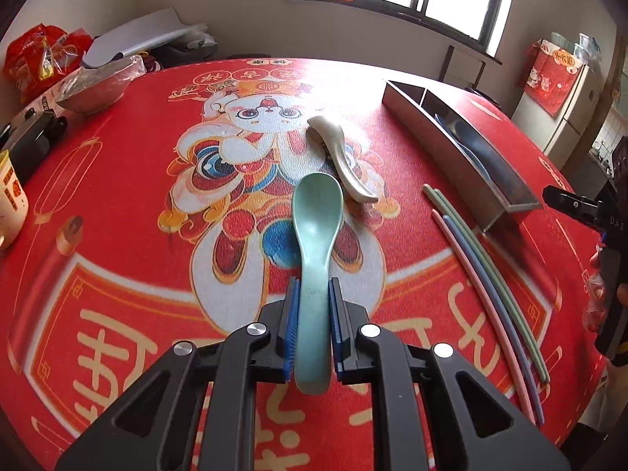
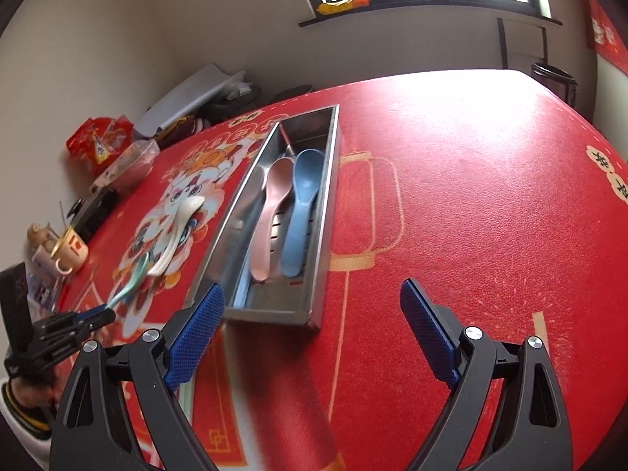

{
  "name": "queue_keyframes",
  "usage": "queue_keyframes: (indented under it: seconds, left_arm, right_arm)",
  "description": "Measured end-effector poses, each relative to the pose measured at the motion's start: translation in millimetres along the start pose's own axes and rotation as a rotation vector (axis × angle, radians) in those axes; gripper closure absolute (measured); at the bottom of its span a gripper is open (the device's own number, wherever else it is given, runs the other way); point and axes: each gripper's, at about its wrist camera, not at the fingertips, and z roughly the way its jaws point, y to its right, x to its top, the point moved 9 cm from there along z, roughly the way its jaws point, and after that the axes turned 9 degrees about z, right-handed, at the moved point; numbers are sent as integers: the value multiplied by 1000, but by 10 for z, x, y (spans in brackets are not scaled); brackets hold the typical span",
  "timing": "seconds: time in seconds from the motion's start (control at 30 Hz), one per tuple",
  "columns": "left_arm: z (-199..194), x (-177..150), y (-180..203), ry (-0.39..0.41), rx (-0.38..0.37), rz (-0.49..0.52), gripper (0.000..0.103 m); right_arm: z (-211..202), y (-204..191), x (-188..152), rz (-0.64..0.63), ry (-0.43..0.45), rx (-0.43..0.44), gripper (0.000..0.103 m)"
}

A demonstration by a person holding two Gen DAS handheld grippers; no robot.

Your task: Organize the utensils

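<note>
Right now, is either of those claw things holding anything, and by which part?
The left gripper holds the green spoon by its handle; the right gripper is open, empty.

The metal tray (image 2: 251, 180) stands just far of the right tongs (image 2: 312, 337); right of it the tabletop (image 2: 471, 196) is bare. Chopsticks (image 1: 490, 274) lie left of the tray.

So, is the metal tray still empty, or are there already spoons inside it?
Not empty. The metal tray holds a pink spoon and a blue spoon, lying side by side with their bowls toward the far end.
</note>
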Motion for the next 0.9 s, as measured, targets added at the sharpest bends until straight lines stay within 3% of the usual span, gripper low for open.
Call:
queue_keyframes:
  seconds: [0.2,0.23,0.27,0.57,0.9]
  left_arm:
    - [-42,-207,117,-33,-36,10,89]
    - [-47,-221,136,-33,-40,15,89]
    - [-53,-228,155,-32,-50,16,89]
    - [17,-146,216,-11,-89,8,88]
    - [59,-94,199,27,-132,-13,88]
  right_arm:
    - [47,-391,-384,-136,-94,11,16]
    - [67,-439,-428,-153,-102,8,19]
    - [95,-481,-466,-166,-114,3,31]
    - [296,-675,-648,-231,-174,-52,61]
    - [305,-793,-714,-331,-185,-86,71]
